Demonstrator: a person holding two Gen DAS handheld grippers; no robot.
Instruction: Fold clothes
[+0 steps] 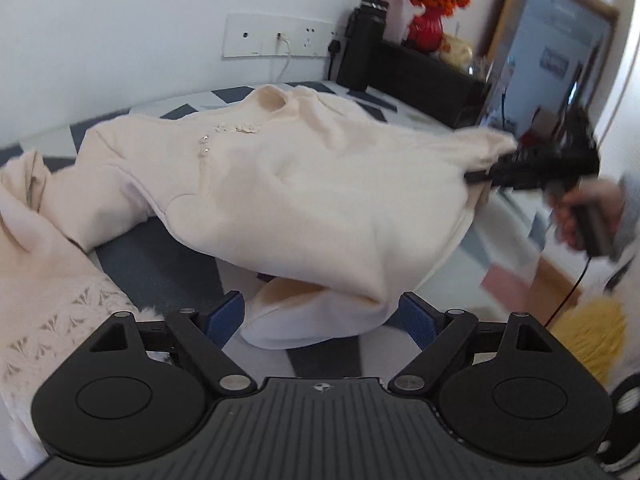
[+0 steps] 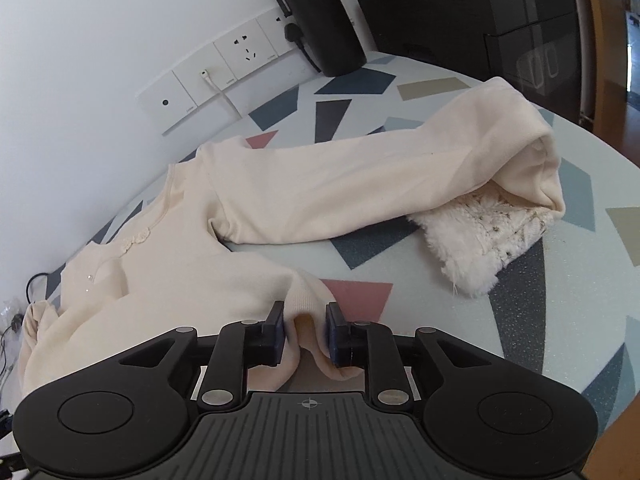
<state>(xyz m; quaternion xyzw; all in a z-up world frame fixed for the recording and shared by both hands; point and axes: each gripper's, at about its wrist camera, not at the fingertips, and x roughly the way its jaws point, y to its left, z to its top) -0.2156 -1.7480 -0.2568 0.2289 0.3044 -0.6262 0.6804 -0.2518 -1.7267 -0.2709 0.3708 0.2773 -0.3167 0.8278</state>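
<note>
Left tool (image 1: 322, 320) wide open, holding nothing, just above a loose fold of the cream top (image 1: 280, 176). Right tool (image 2: 306, 334) pinching the top's hem, cloth bunched between its blue pads (image 2: 333, 340). Top spread across the patterned counter (image 2: 520, 280), one sleeve (image 2: 380, 184) reaching toward the round edge. Open room right of the sleeve; black bottle (image 2: 320, 16) and black box (image 2: 480, 20) at the back.
</note>
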